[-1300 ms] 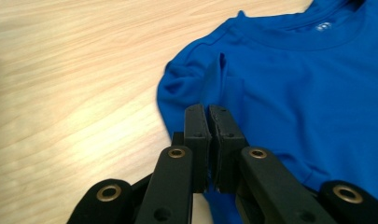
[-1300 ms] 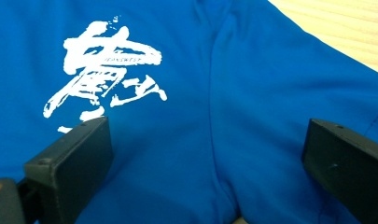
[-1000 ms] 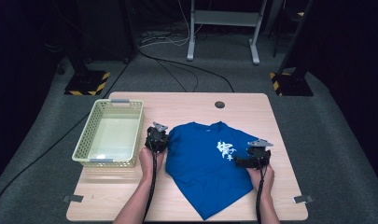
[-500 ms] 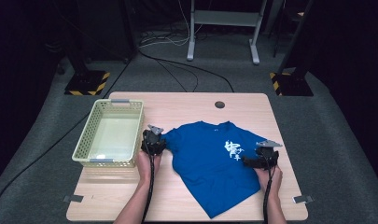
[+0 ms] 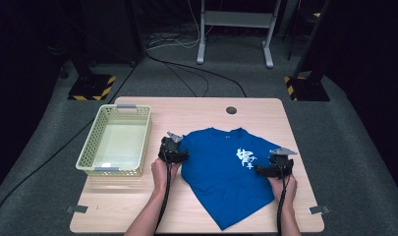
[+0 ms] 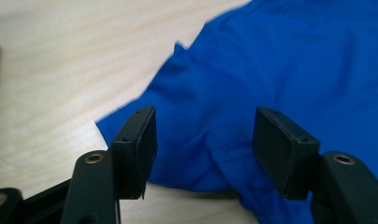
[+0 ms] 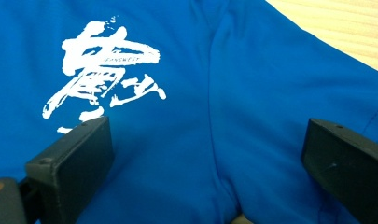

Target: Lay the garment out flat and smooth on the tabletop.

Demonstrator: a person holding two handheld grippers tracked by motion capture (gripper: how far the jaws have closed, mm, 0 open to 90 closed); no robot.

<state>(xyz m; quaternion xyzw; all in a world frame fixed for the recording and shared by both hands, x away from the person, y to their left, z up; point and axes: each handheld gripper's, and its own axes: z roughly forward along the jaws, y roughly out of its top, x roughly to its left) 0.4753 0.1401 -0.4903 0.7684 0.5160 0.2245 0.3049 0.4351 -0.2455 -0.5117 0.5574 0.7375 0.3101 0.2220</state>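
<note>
While jaws have just been opening, left gripper straddles blue shirt sleeve unpinched; right gripper gapes over shirt.

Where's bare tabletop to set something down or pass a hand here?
Free: the far strip of the table beyond the blue T-shirt, and the near left corner below the basket. Crowded: the middle, where the left gripper and right gripper sit at the shirt's edges.
</note>
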